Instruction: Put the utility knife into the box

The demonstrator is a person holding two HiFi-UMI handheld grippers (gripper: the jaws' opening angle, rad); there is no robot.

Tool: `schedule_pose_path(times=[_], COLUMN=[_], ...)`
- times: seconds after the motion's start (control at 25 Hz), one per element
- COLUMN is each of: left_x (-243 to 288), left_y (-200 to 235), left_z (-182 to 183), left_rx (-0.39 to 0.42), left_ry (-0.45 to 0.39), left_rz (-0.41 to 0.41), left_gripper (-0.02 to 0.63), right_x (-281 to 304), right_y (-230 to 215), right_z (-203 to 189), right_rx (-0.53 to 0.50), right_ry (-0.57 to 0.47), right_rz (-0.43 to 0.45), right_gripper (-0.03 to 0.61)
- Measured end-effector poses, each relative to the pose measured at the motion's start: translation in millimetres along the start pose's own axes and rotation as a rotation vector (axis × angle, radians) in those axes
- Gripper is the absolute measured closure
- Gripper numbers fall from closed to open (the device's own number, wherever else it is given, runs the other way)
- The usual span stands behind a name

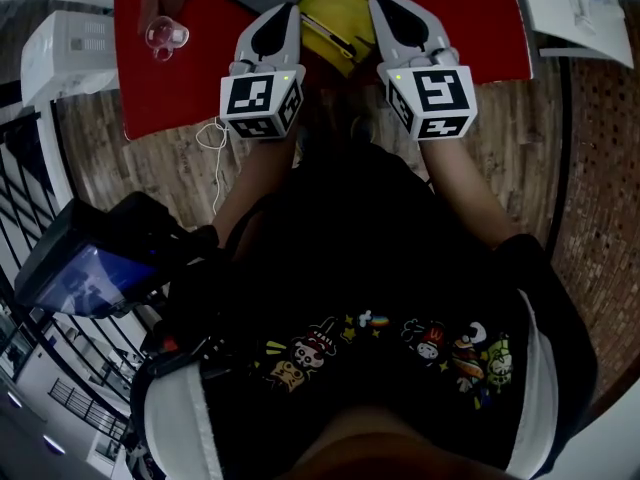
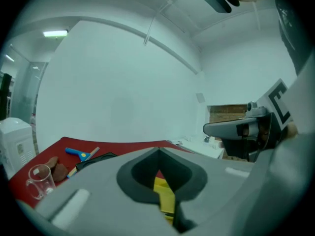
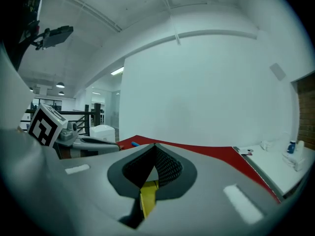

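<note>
Both grippers hover side by side over the near edge of the red table [image 1: 160,88]. My left gripper [image 1: 283,10] [image 2: 158,150] has its jaws shut with nothing between them. The right gripper [image 1: 385,0] [image 3: 155,145] is likewise shut and holds nothing. Between their tips lies a yellow object [image 1: 335,13] [image 2: 165,193] [image 3: 147,195] crossed by a thin dark strip; I cannot tell whether it is the box or the knife. A blue-handled tool with a yellow spot [image 2: 78,153] lies at the far left, next to a shallow black box [image 2: 96,160].
A clear glass cup [image 1: 165,36] [image 2: 39,181] and brown lumps [image 2: 56,167] sit on the table's left part. A white appliance [image 1: 70,53] stands left of the table, and a white counter [image 1: 580,8] lies to the right. A white cord [image 1: 212,138] hangs off the front edge.
</note>
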State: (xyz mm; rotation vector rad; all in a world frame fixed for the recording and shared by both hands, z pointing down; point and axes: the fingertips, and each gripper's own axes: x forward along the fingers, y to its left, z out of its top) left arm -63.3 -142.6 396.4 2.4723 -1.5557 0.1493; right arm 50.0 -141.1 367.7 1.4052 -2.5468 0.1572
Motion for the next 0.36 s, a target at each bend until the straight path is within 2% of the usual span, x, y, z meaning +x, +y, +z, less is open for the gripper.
schedule_pose_path(times=[0.12, 0.36], left_x=[-1, -3], left_y=[8, 8], left_z=[-2, -16], left_rx=[0.026, 0.029], left_ry=[0.003, 0.011], left_rz=[0.022, 0.008], left_gripper=[0.614, 0.614], right_x=[9, 9], right_y=[4, 12], right_z=[-9, -24], right_rx=[0.006, 0.012], right_ry=[-0.001, 0.019], right_rz=[-0.005, -0.022], right_gripper=[0.557, 0.557])
